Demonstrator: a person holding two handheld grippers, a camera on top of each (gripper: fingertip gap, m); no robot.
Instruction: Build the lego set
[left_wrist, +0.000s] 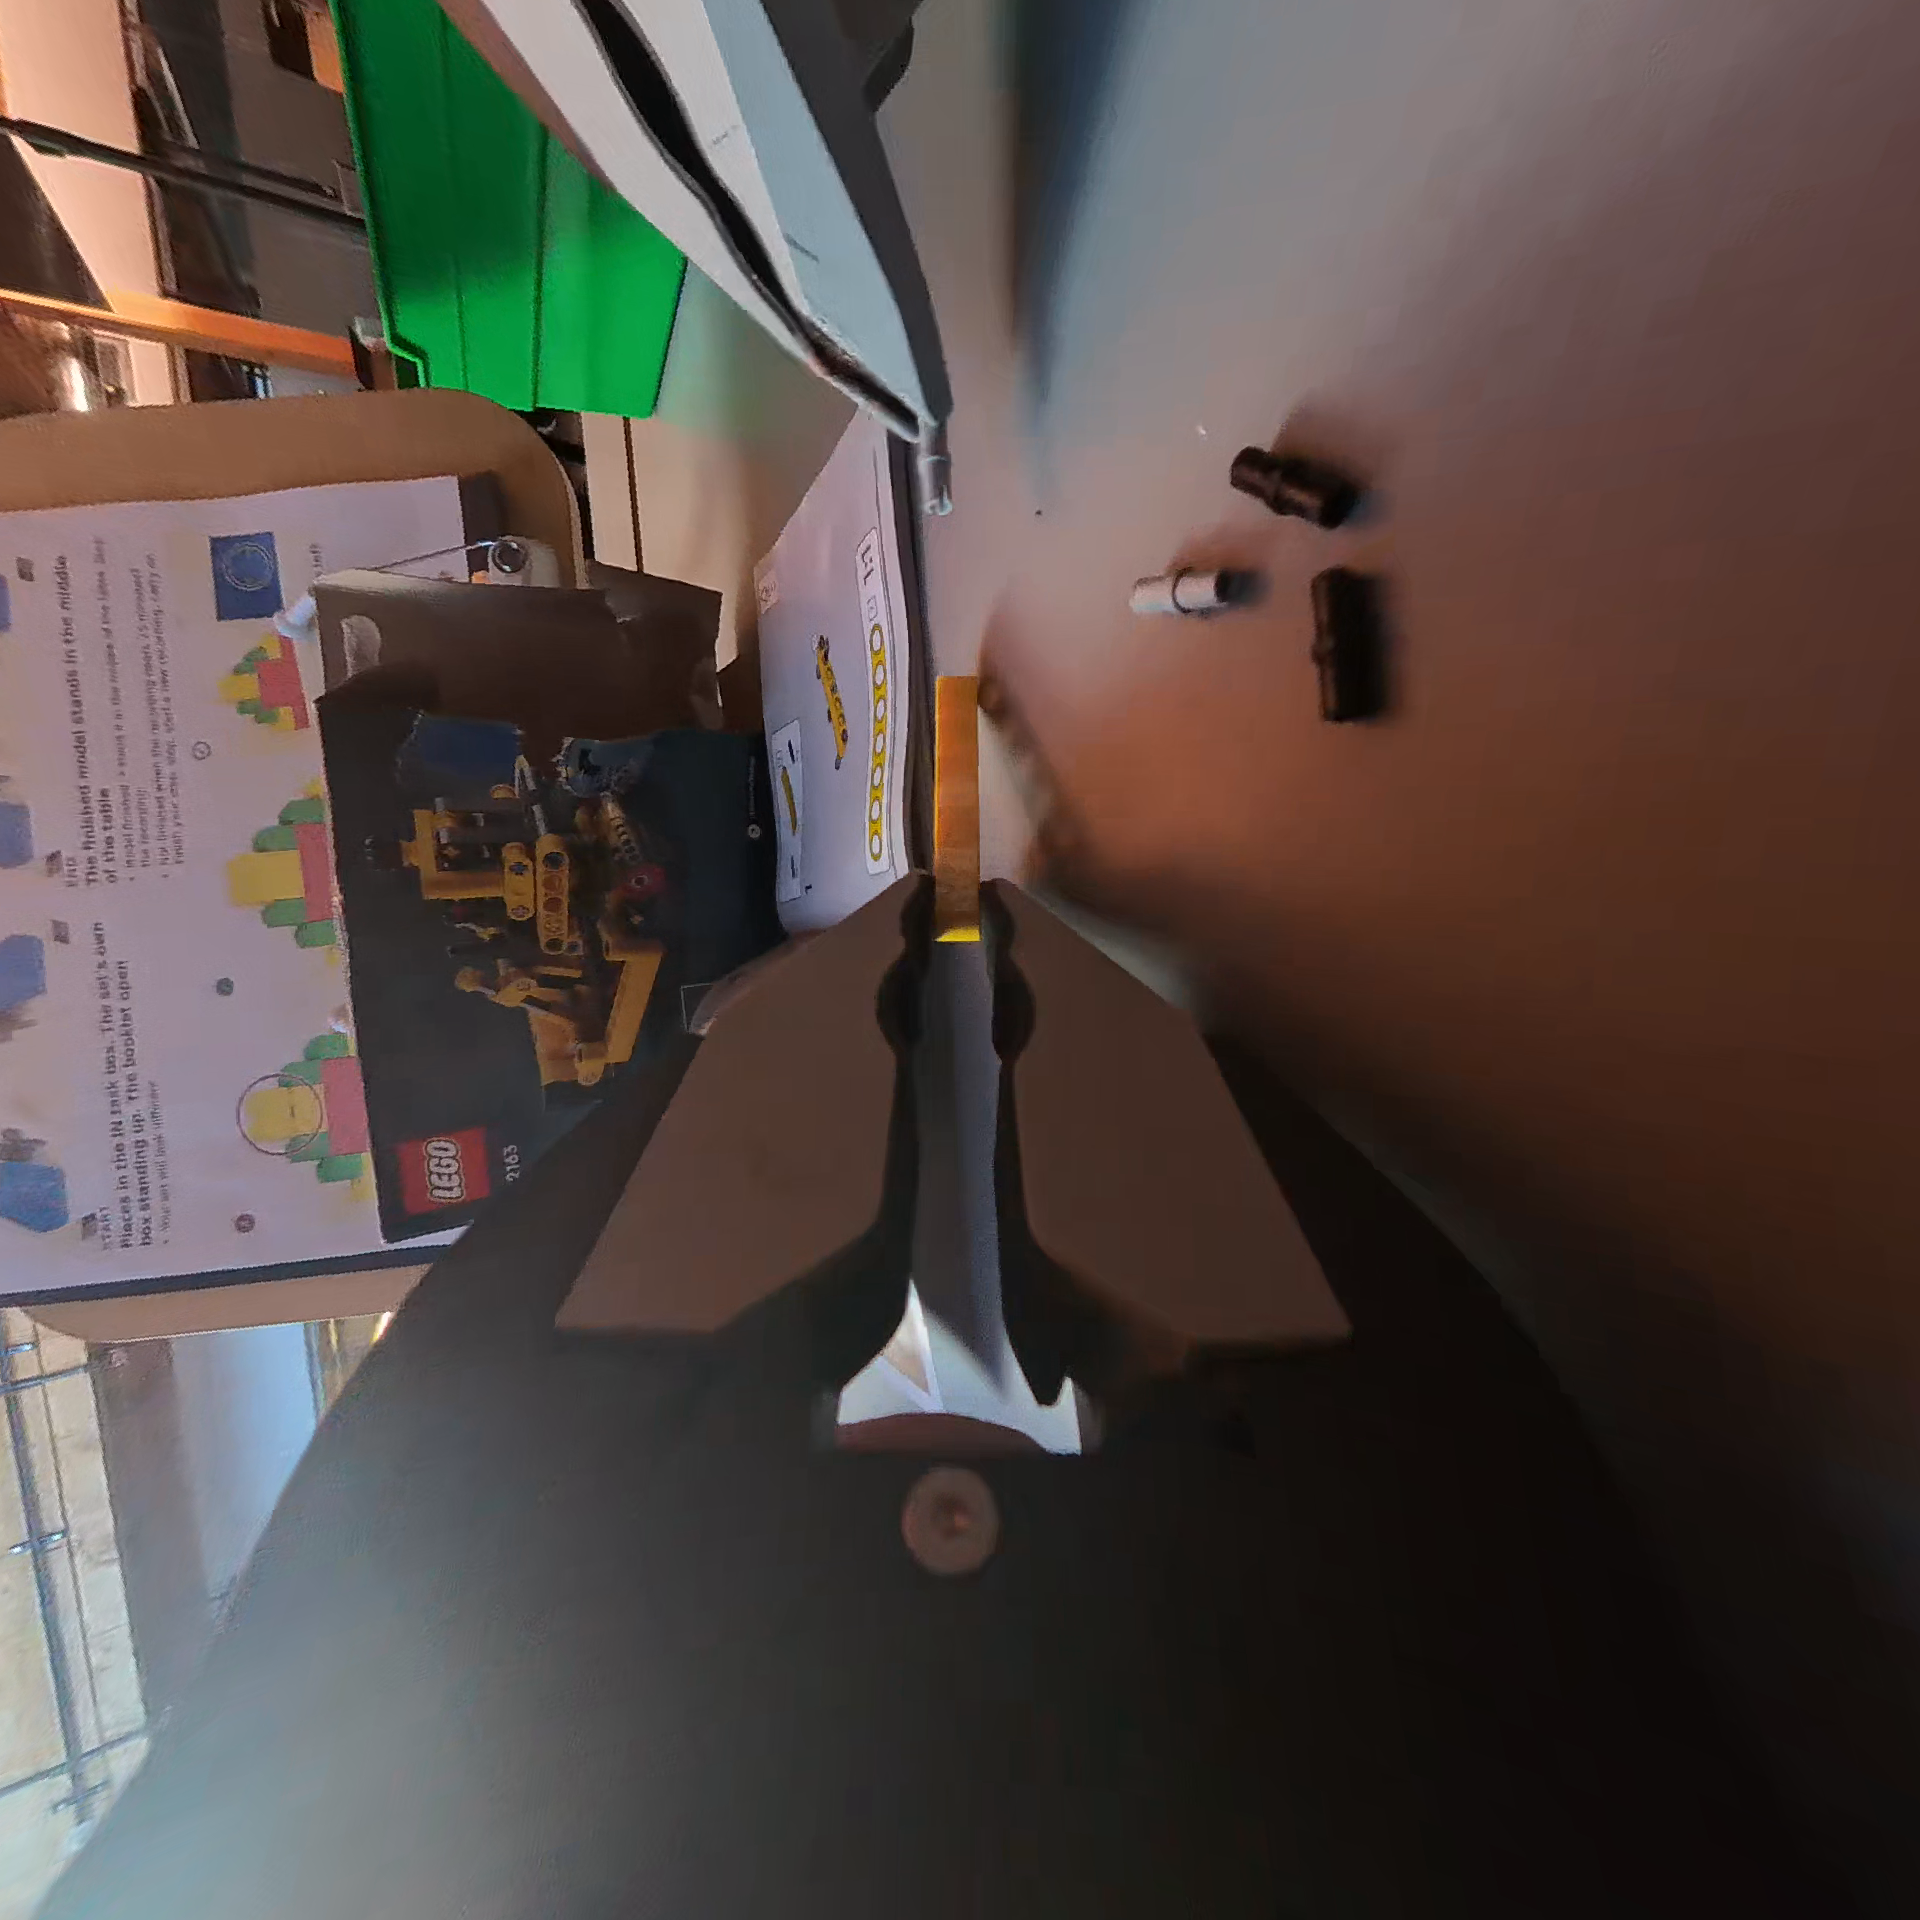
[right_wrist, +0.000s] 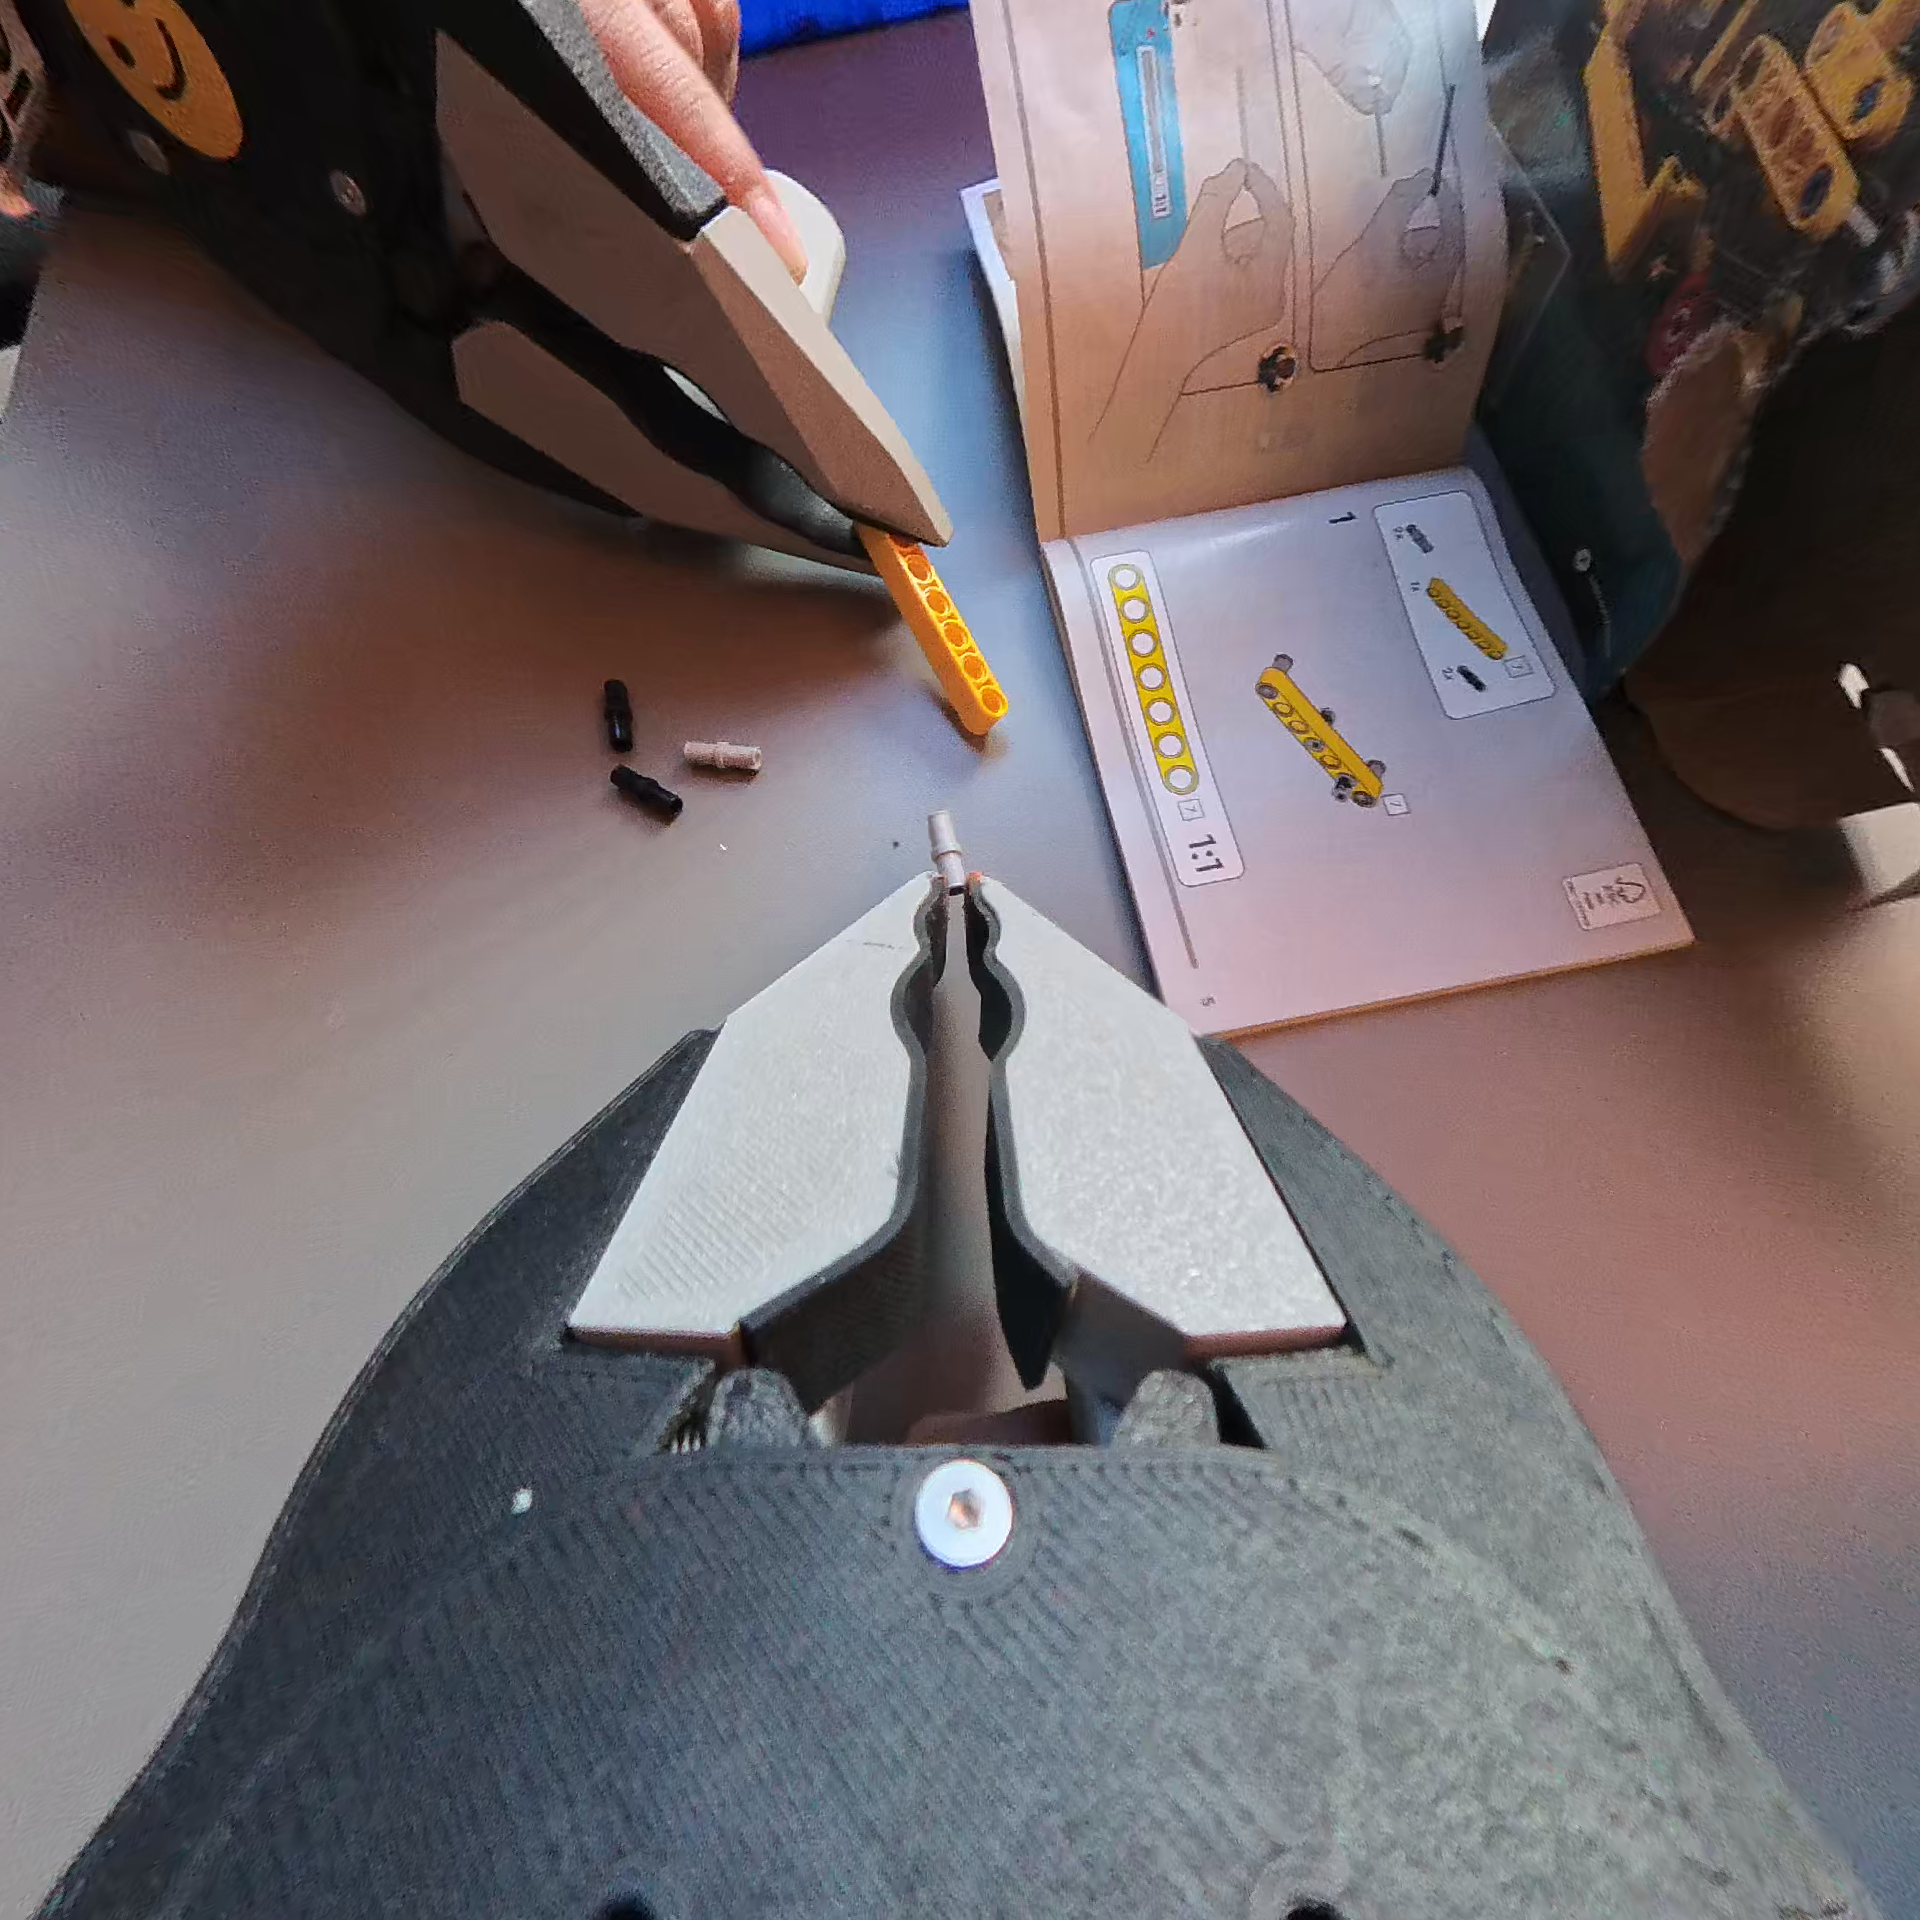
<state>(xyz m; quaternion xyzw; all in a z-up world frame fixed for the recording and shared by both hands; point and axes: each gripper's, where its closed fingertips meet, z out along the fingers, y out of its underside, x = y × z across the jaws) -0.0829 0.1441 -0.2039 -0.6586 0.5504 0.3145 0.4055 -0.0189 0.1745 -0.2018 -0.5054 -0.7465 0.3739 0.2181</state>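
My left gripper (left_wrist: 954, 899) is shut on one end of a yellow beam with holes (left_wrist: 956, 800), seen edge-on. In the right wrist view the same gripper (right_wrist: 894, 525) holds the beam (right_wrist: 945, 634) slanting down, its far end at the grey table. My right gripper (right_wrist: 951, 883) is shut on a small grey pin (right_wrist: 943, 836) that sticks out past its tips, a short way in front of the beam. Two black pins (right_wrist: 617, 715) (right_wrist: 645, 792) and a light pin (right_wrist: 723, 756) lie loose on the table to the left. They also show in the left wrist view, black pin (left_wrist: 1294, 488).
The open instruction booklet (right_wrist: 1351, 748) lies to the right, with the set's box (right_wrist: 1714, 260) standing behind it. In the left wrist view a green bin (left_wrist: 499, 208) and a printed sheet on a board (left_wrist: 156, 883) stand beyond the box (left_wrist: 520, 904). A finger (right_wrist: 717, 114) rests on the left gripper. Spacing between my two grippers at the tips: around 8 cm.
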